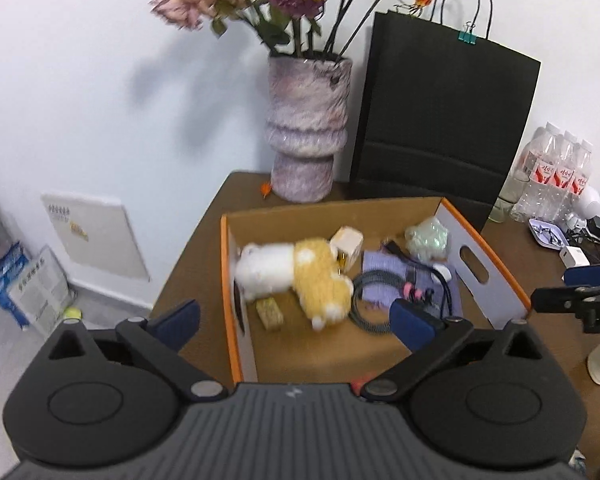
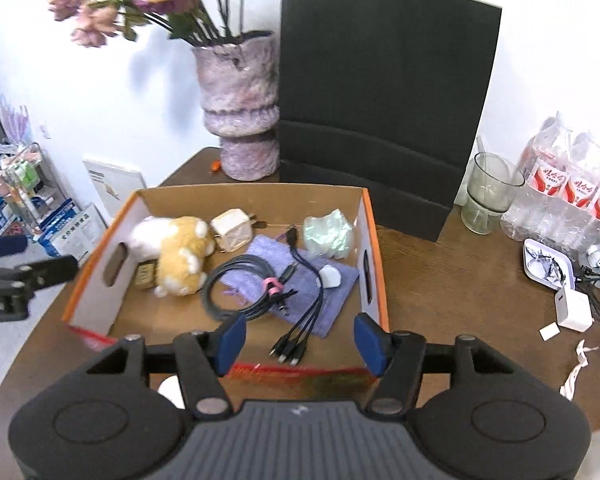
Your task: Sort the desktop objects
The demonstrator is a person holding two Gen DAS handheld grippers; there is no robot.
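Meanwhile, both left gripper (image 1: 296, 316) and right gripper (image 2: 300, 340) hang spread and empty above the cardboard box (image 2: 374, 248), sorted plush toy (image 2: 180, 256) and cables (image 2: 240, 284) lying beyond their jaws; best withdraw clear of its rim.

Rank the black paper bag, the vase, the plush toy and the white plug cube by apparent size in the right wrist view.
1. black paper bag
2. vase
3. plush toy
4. white plug cube

The bag and vase stand farther back than the boxed items, so their lead holds despite distance.
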